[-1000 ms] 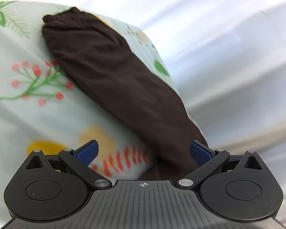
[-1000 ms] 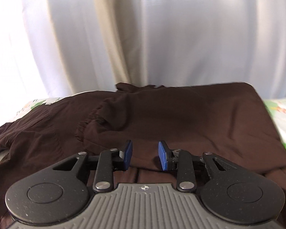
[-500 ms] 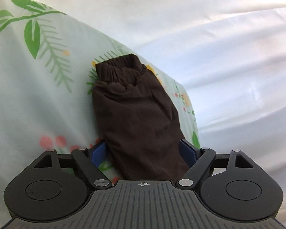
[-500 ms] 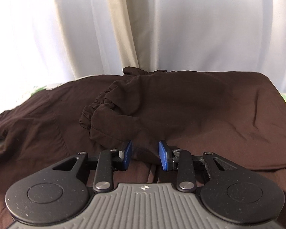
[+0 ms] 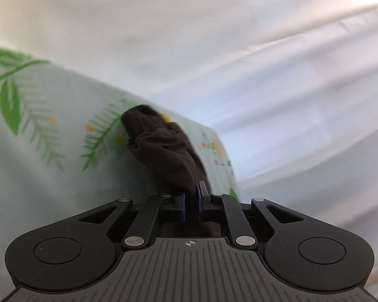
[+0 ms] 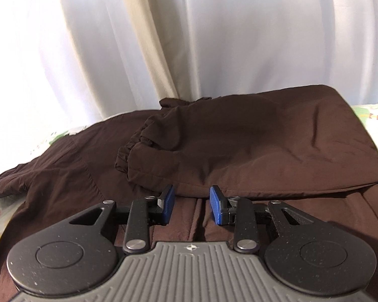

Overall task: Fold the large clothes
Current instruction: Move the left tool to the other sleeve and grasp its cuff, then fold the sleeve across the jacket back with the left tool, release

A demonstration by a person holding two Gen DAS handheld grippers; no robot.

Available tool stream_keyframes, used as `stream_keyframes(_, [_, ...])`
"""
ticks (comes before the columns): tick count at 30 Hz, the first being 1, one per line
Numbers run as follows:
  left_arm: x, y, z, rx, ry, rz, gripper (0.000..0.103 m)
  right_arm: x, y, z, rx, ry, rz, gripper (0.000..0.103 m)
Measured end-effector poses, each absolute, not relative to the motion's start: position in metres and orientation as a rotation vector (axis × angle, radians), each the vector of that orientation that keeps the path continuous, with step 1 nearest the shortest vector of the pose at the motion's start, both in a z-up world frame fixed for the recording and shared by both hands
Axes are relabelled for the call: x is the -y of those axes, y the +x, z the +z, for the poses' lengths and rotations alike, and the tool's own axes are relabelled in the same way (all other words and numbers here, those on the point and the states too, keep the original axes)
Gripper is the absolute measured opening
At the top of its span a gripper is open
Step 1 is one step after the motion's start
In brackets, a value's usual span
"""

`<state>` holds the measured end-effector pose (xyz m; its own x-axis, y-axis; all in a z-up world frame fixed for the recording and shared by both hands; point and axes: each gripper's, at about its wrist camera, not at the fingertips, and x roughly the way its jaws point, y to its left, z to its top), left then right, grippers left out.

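Left tongs: clamped on brown sleeve, centre frame, over floral sheet.
Right tongs: apart, empty, above brown garment, lower frame.
Risk: thin pinch slips; sleeve drops, fold skews.

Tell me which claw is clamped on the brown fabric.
The left claw, pads pinching the brown sleeve. The right claw stands open above the garment.

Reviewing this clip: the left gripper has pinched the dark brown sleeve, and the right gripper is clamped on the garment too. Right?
Not quite. The right gripper is open, hovering over the brown garment, as the right wrist view shows. The left gripper is pinching the sleeve.
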<state>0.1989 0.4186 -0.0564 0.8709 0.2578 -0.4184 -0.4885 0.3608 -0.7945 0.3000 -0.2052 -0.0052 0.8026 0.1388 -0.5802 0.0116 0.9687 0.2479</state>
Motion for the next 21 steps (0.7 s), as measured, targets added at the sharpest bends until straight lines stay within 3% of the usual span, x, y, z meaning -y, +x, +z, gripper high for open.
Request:
stream_keyframes(5, [-0.336,0.225,0.026,-0.201,-0.77,0.202,0.01,0.219,0.284,0.006,-0.6,0.274,0.052,0.031])
stream_keyframes(9, [-0.234,0.258,0.056,-0.281,-0.54,-0.097,0.01,0.222,0.276,0.012,-0.578,0.299,0.049,0.031])
stream_keyframes(12, [-0.157,0.279,0.043,-0.379,-0.388,-0.257,0.013,0.222,0.272,0.014,-0.568,0.305,0.051,0.031])
stream_keyframes(17, [-0.064,0.316,-0.032,-0.654,-0.211,-0.33,0.021,0.222,0.274,0.01,-0.601,0.296,0.067,0.031])
stream_keyframes(19, [-0.054,0.326,-0.061,-0.781,-0.231,-0.299,0.028,0.224,0.277,0.008,-0.617,0.3,0.075,0.031])
stream_keyframes(21, [-0.06,0.326,-0.073,-0.811,-0.288,-0.285,0.043,0.227,0.281,0.008,-0.624,0.313,0.09,0.032])
